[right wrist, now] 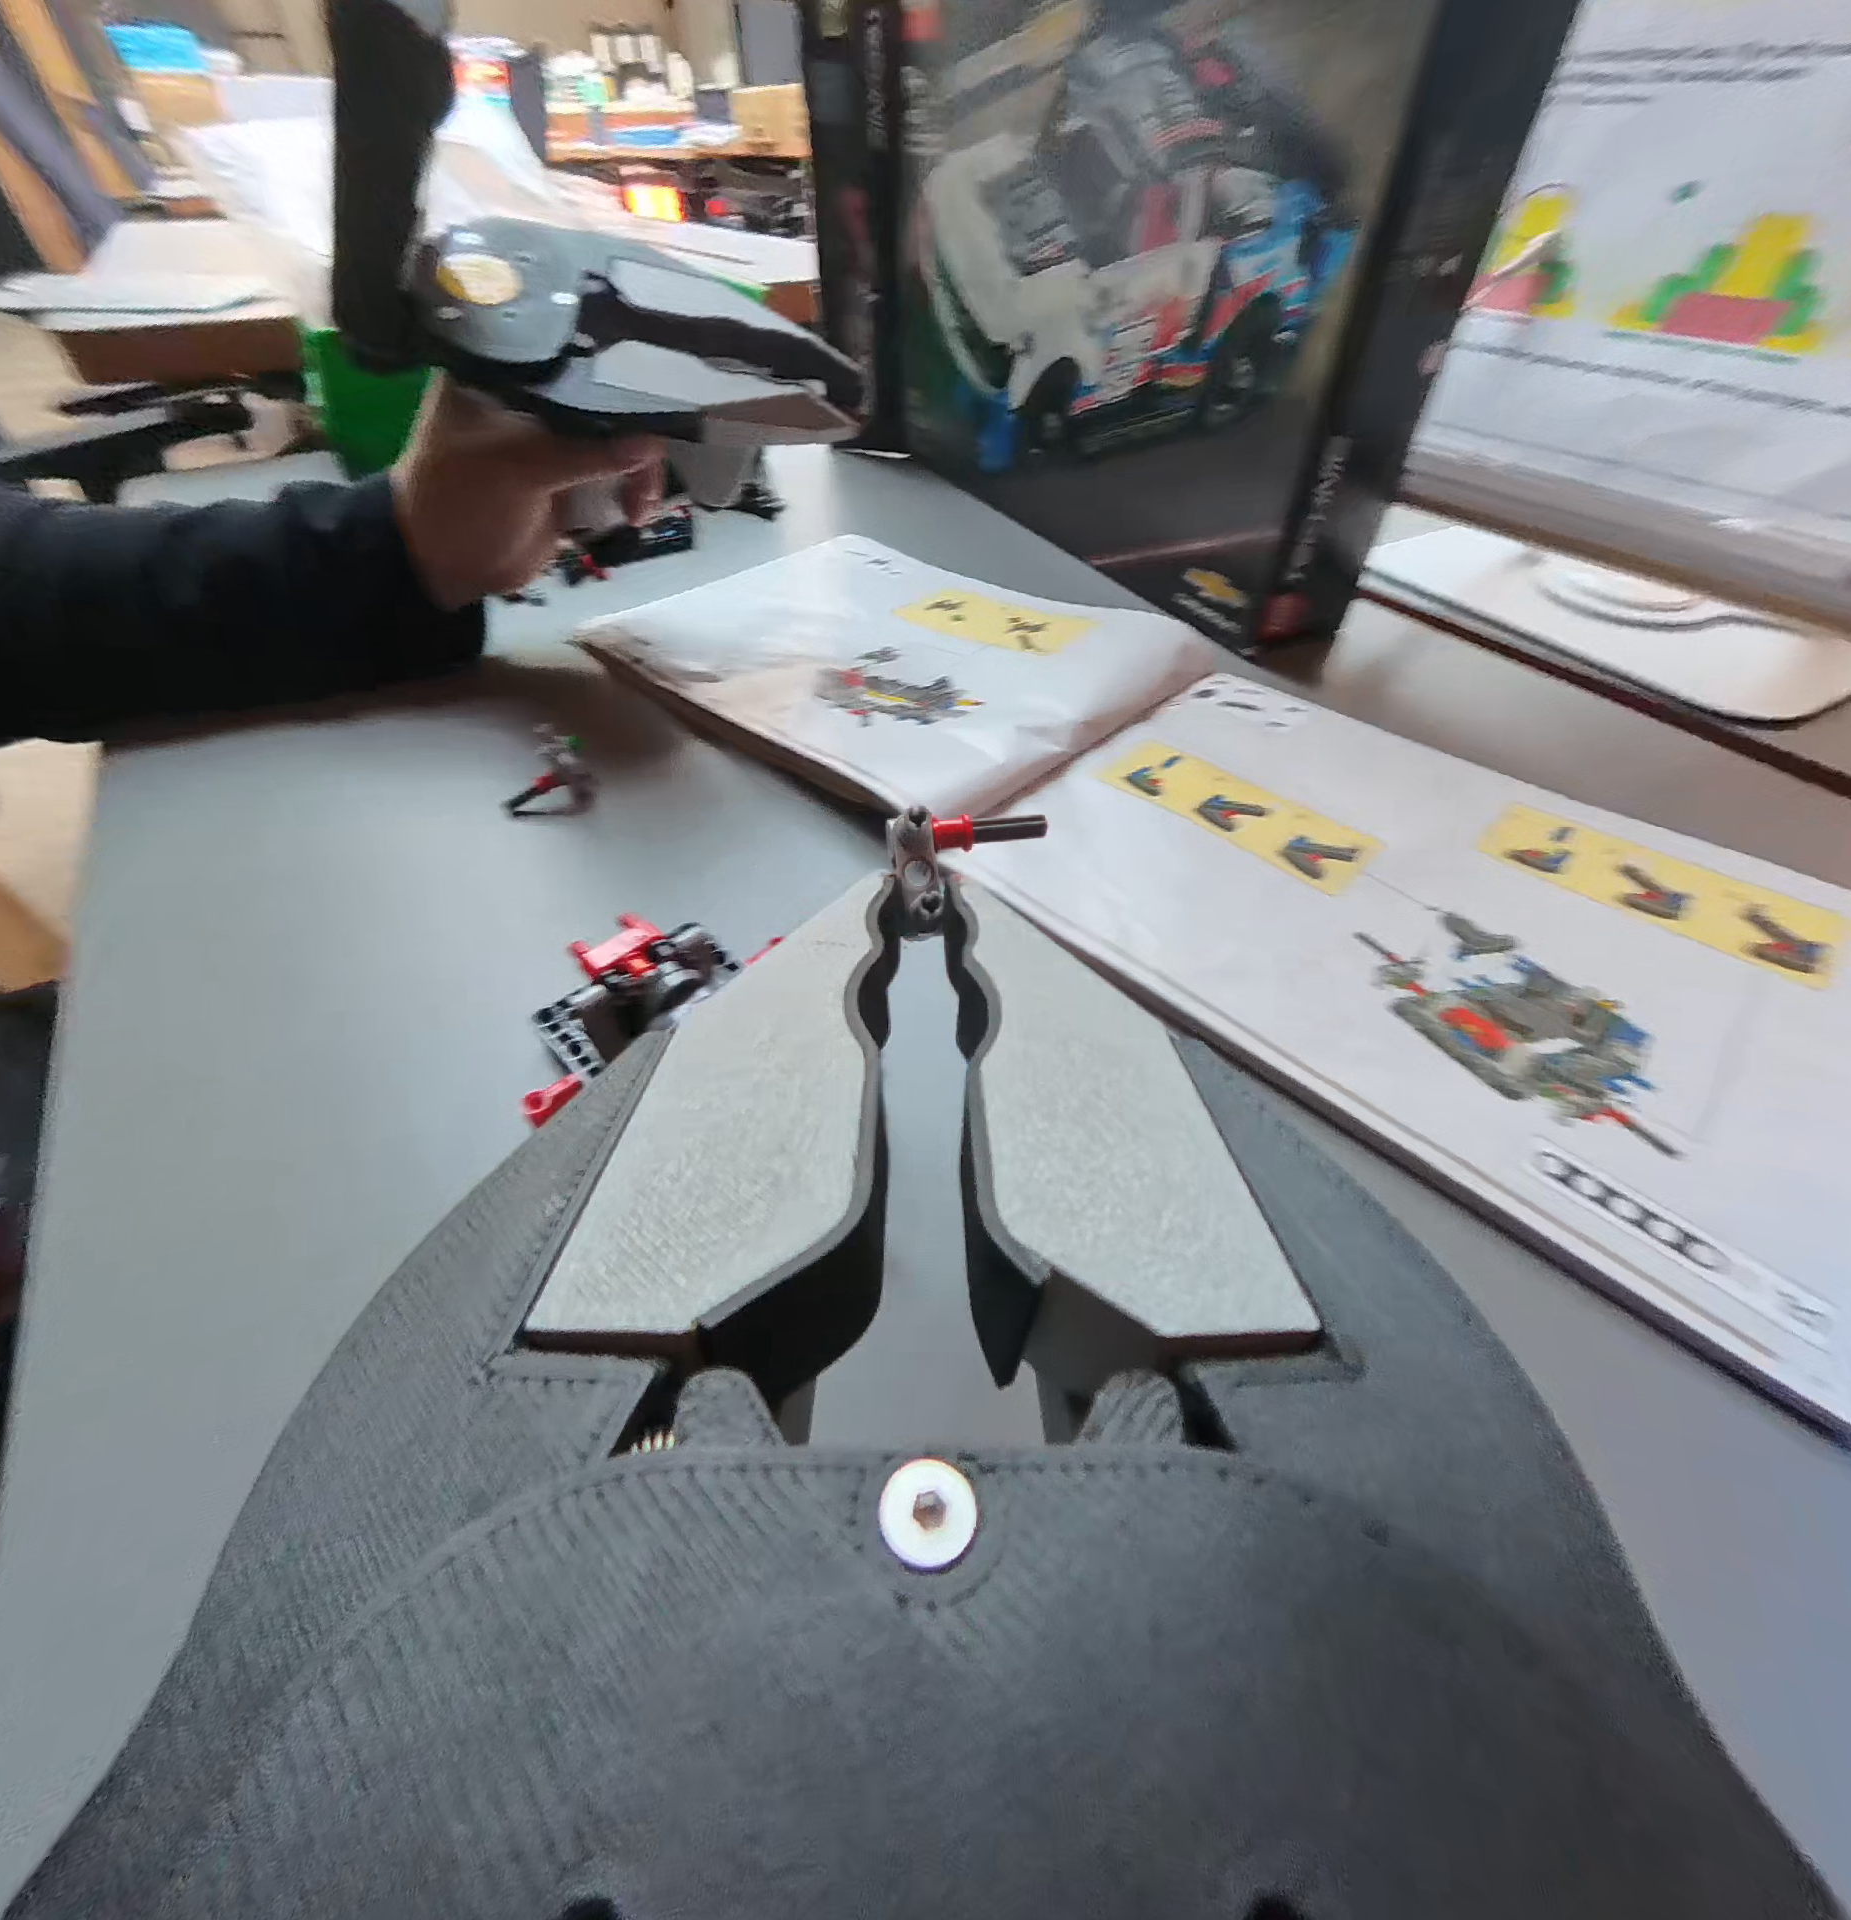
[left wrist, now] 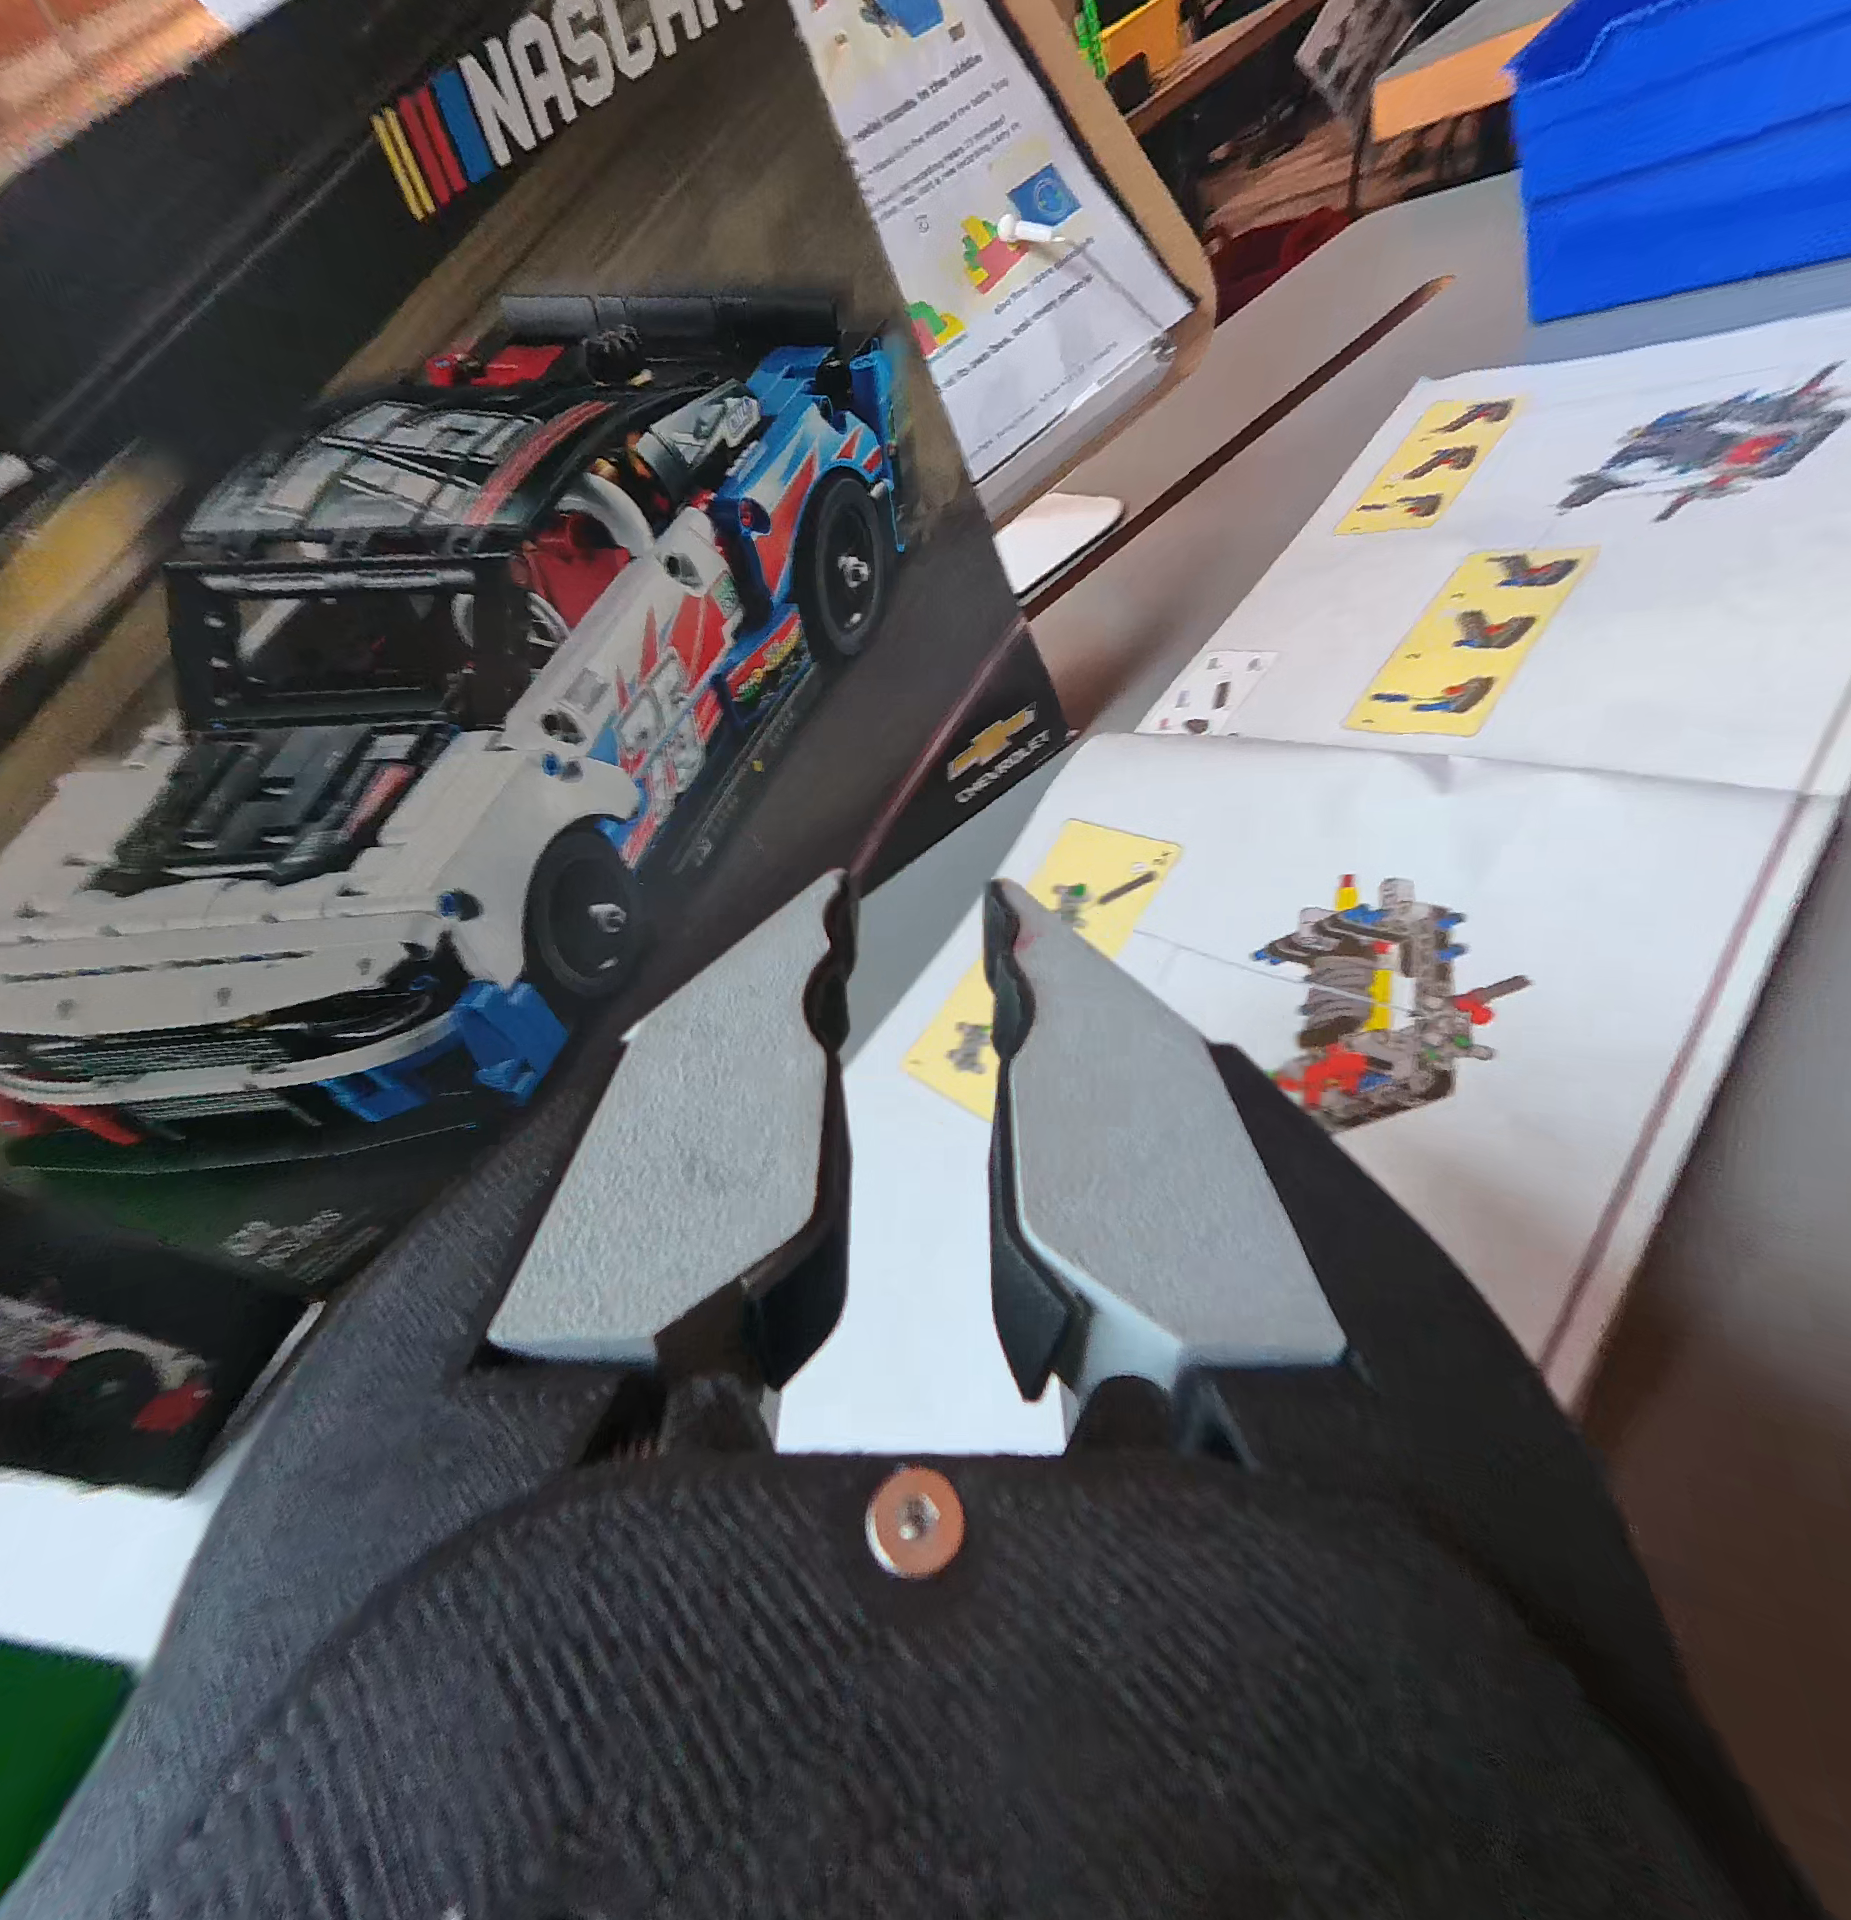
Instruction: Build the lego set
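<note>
the right gripper [right wrist: 921,914] is closed at its tips on a small grey connector [right wrist: 918,868] carrying a red bush and black axle [right wrist: 988,828], held up just above the near edge of the open manual [right wrist: 1264,894]. the piece looks light, stiff and slick, so a pinch on the grey body, not the thin axle, seems safest; it could twist or pop out. left of the manual, on the table [right wrist: 277,1039], lies a black and red subassembly [right wrist: 640,977], with another small piece [right wrist: 552,774] beyond it. the left gripper [left wrist: 916,914] hovers part open and empty over the manual's far page. behind the manual stands the set's box [right wrist: 1129,260]; whether anything is inside cannot be told.
</note>
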A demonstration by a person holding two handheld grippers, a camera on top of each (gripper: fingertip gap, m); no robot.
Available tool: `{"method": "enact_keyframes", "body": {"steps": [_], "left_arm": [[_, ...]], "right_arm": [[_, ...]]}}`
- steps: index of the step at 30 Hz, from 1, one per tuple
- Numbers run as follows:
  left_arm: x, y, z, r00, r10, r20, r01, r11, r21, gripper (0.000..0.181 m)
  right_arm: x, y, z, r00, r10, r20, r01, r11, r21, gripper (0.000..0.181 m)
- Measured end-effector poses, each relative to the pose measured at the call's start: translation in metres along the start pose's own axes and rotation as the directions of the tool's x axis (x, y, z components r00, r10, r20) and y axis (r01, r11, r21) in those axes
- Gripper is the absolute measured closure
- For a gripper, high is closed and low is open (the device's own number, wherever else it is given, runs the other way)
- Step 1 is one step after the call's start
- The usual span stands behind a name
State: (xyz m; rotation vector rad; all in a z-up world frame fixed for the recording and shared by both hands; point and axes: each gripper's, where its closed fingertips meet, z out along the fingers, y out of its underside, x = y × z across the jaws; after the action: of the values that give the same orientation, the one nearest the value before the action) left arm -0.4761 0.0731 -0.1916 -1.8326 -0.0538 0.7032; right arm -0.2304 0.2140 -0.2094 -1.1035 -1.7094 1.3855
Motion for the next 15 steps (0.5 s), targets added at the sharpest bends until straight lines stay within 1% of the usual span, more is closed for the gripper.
{"method": "enact_keyframes", "body": {"steps": [2, 4, 6, 10, 13, 15], "left_arm": [[-0.006, -0.003, -0.003, 0.999, 0.032, 0.039, -0.032, 0.999, 0.002, 0.164], [-0.006, -0.004, -0.004, 0.999, 0.024, 0.039, -0.024, 1.0, 0.008, 0.164], [-0.01, 0.0, -0.003, 0.999, 0.02, 0.045, -0.019, 1.0, -0.007, 0.164], [-0.019, 0.007, -0.003, 0.998, -0.042, 0.048, 0.043, 0.999, -0.019, 0.164], [-0.019, 0.005, -0.004, 0.995, -0.09, 0.029, 0.091, 0.996, -0.012, 0.163], [-0.017, 0.005, -0.004, 0.996, -0.08, 0.027, 0.08, 0.997, -0.012, 0.164]], "right_arm": [[0.013, -0.003, -0.004, 0.996, -0.018, -0.082, 0.02, 1.0, 0.017, 0.177], [0.026, -0.002, -0.009, 0.985, -0.022, -0.174, 0.024, 1.0, 0.01, 0.177], [0.032, 0.0, -0.01, 0.975, -0.031, -0.22, 0.031, 1.0, -0.004, 0.177], [0.035, 0.011, -0.002, 0.972, -0.052, -0.231, 0.034, 0.996, -0.081, 0.176], [0.034, 0.01, -0.002, 0.972, -0.056, -0.229, 0.04, 0.996, -0.075, 0.176], [0.032, 0.008, -0.002, 0.975, -0.051, -0.217, 0.039, 0.997, -0.059, 0.176]]}}
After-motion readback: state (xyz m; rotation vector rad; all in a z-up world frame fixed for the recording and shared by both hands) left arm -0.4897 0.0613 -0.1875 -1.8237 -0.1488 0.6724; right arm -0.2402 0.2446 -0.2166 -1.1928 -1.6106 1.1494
